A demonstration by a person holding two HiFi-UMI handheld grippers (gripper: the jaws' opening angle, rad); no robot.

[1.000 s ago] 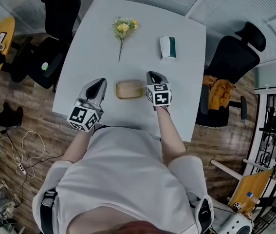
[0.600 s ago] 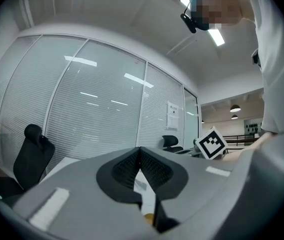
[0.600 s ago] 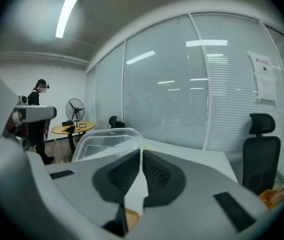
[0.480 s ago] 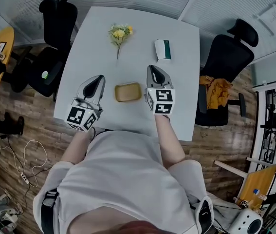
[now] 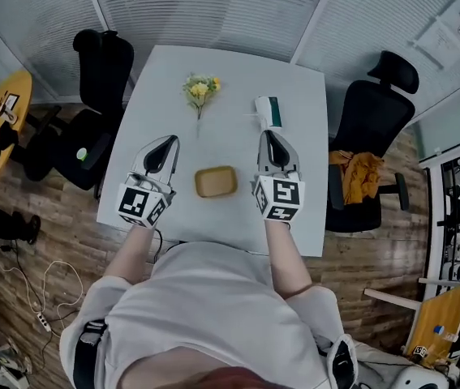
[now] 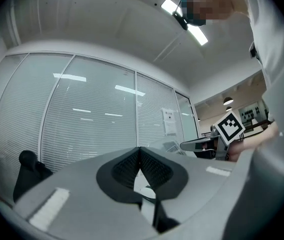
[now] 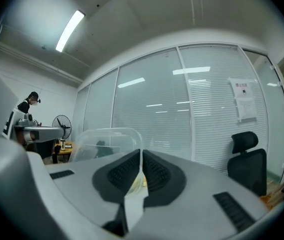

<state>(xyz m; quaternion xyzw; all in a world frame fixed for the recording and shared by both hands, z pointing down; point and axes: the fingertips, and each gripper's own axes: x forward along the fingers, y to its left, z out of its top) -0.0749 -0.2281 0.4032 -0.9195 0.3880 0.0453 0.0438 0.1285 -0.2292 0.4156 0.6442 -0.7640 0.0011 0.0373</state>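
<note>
Two tongs hover over the white tabletop (image 5: 311,209) in the head view, with a tan tray (image 5: 216,181) lying between them and touched by neither. The left tongs (image 5: 165,143) sit well short of the yellow flowers (image 5: 200,90). The right tongs (image 5: 270,136) point at a white-and-green container (image 5: 268,110) just beyond their tips.

From the left gripper view I read the jaws pressed together at the tips, nothing held, with glass walls behind.

From the right gripper view, those jaws are likewise closed and empty. A clear rounded shape rises just behind them, probably the container, and a black chair (image 7: 244,156) stands to the right.
</note>
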